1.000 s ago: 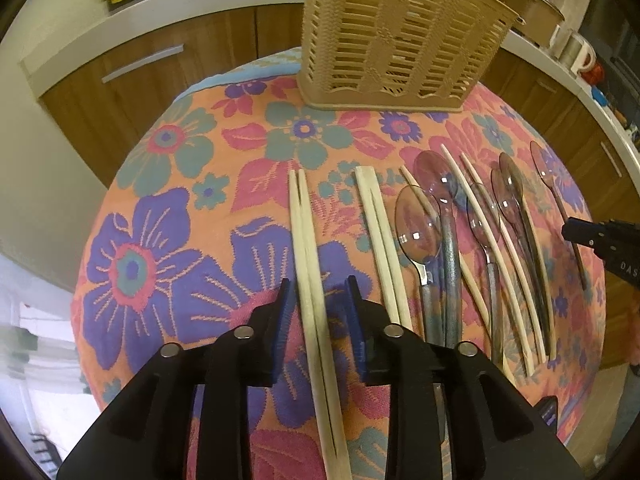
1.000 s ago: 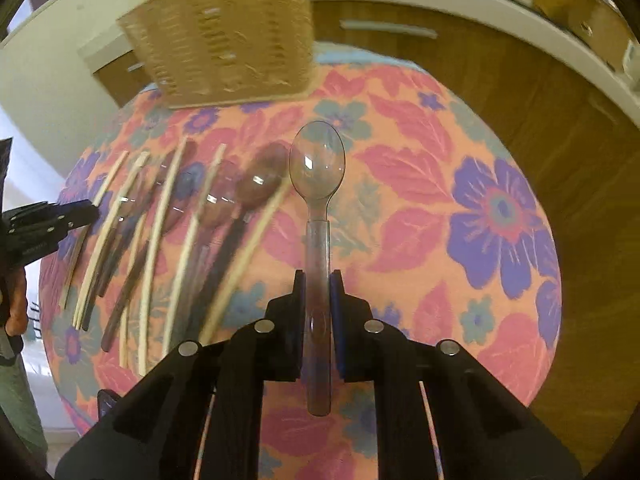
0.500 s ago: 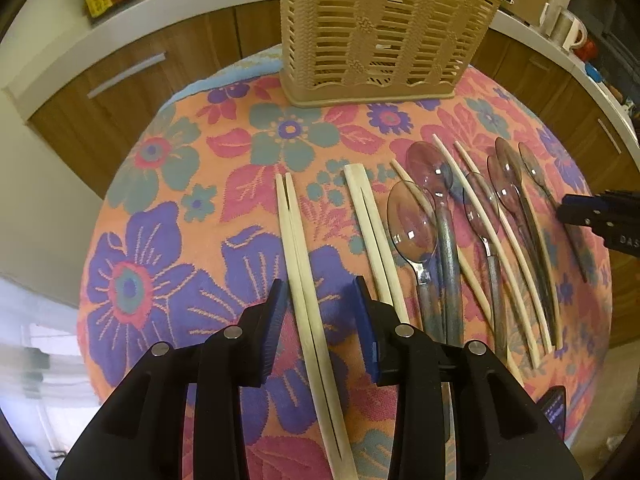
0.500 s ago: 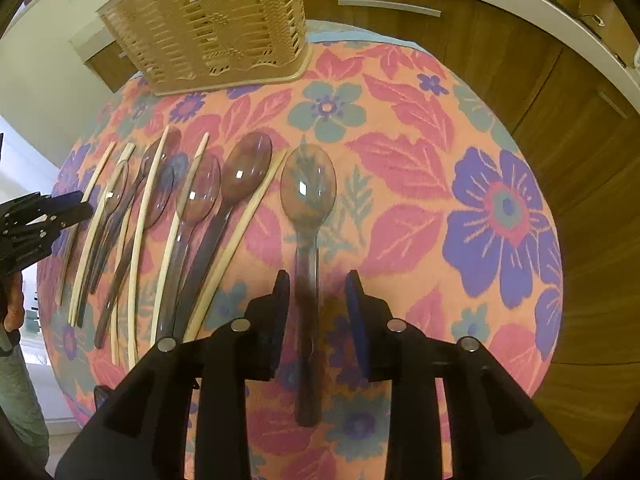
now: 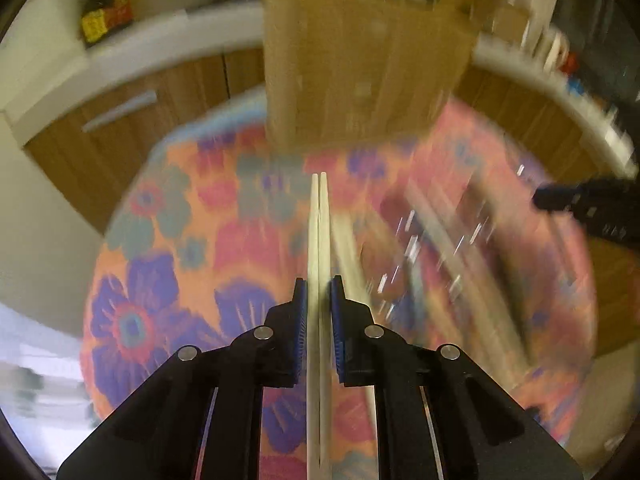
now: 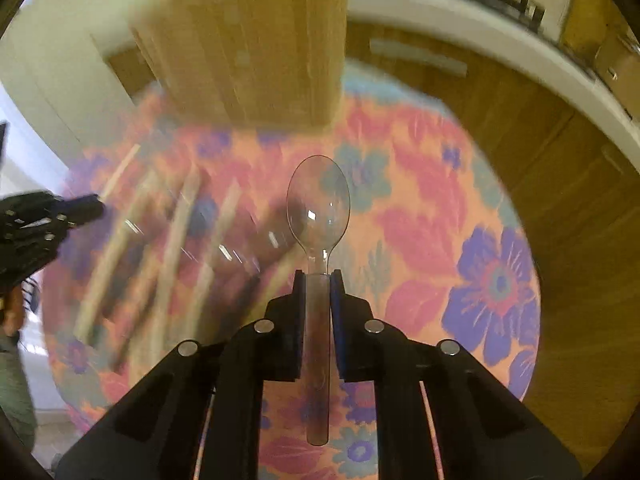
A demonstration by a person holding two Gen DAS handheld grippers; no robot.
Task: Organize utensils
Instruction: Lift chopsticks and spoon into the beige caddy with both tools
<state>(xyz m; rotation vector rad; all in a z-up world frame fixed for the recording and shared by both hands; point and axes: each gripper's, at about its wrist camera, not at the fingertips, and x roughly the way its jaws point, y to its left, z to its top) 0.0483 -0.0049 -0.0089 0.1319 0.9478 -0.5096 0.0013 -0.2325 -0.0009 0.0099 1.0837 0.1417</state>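
Left gripper (image 5: 319,290): blue-padded jaws pressed together on a pair of pale wooden chopsticks (image 5: 319,232). The sticks run straight forward between the pads, side by side and touching, tips aimed toward the beige slatted plastic basket (image 5: 360,76) at the far edge of the table. The sticks appear sharp against a motion-smeared background.

Right gripper (image 6: 319,284): jaws clamped on the handle of a clear, smoke-tinted plastic spoon (image 6: 319,208). Bowl points ahead, hollow face up; the handle's end sticks out behind the pads.

Round table in a floral cloth, orange with purple, pink and teal flowers (image 6: 440,220). The basket (image 6: 256,52) stands at its far side in the right wrist view too, heavily blurred.

Remaining chopsticks and spoons (image 5: 440,248) lie in a row on the cloth between the two grippers, streaked by blur; count cannot be told.

Each gripper shows at the edge of the other's view. Wooden cabinet fronts (image 6: 560,168) under a white counter ring the table.
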